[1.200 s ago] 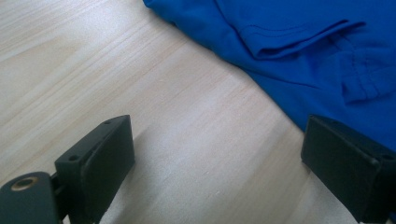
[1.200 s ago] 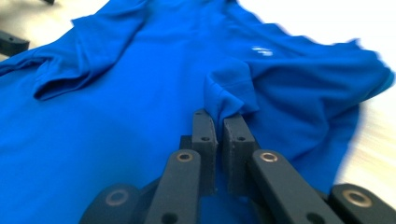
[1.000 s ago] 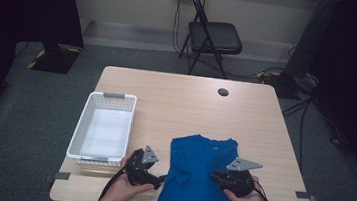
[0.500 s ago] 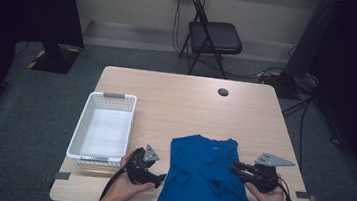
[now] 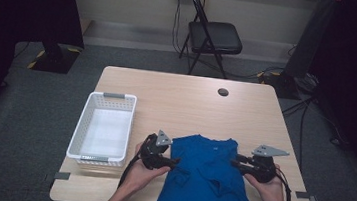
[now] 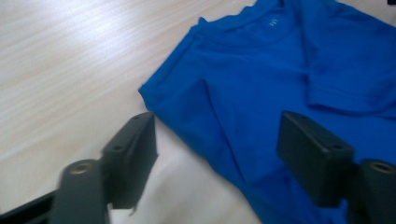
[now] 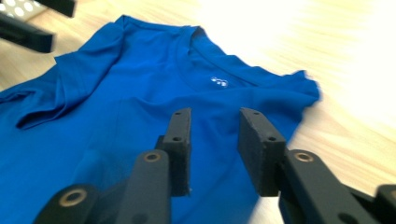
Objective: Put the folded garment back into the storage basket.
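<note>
From the high view, a blue shirt (image 5: 206, 179) is seen spread on the near part of the table (image 5: 181, 98), between the two claws. The left claw (image 5: 174, 163) is held at the shirt's left edge, its tips at the cloth, and the right claw (image 5: 234, 163) is held at the right edge, pointing inward. A white basket (image 5: 105, 127) is set just left of the left claw; a chair (image 5: 213, 36) is placed well beyond both. In the left gripper view, the left claw (image 6: 217, 151) is shown with jaws apart, having just been closing; the shirt's (image 6: 289, 79) side edge is caught in the gap ahead of it, unpressed, with bare table under the left jaw. In the right gripper view, the right claw (image 7: 214, 149) is shown narrowly parted, having just been opening, poised over the shirt (image 7: 121, 93); no cloth is pinched, and the collar is seen ahead of the tips.
</note>
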Demonstrator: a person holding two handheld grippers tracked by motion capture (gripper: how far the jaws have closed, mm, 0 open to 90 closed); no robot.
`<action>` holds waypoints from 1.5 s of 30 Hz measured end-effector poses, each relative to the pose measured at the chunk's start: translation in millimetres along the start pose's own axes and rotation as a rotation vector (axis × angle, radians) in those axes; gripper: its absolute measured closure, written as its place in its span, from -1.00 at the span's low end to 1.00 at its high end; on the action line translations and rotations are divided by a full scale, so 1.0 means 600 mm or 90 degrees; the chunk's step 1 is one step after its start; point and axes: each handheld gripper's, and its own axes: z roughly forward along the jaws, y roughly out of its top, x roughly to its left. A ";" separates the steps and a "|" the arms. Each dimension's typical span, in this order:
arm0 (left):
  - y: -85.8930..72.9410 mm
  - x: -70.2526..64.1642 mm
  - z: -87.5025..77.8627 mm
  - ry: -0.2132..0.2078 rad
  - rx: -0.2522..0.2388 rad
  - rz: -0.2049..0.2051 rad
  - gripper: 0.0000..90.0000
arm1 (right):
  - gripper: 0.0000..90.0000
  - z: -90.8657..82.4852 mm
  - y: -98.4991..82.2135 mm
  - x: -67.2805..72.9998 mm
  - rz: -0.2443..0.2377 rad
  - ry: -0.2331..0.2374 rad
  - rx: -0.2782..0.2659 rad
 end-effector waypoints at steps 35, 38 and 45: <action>-0.051 -0.070 -0.002 -0.082 0.045 0.095 -0.11 | 0.11 0.010 -0.064 0.057 -0.049 -0.050 0.074; -0.057 -0.074 -0.007 -0.084 0.043 0.091 -0.11 | 0.11 0.005 -0.072 0.060 -0.057 -0.041 0.064; -0.066 -0.085 -0.027 -0.130 0.064 0.092 -0.11 | 0.10 -0.009 -0.080 0.069 -0.066 -0.021 0.075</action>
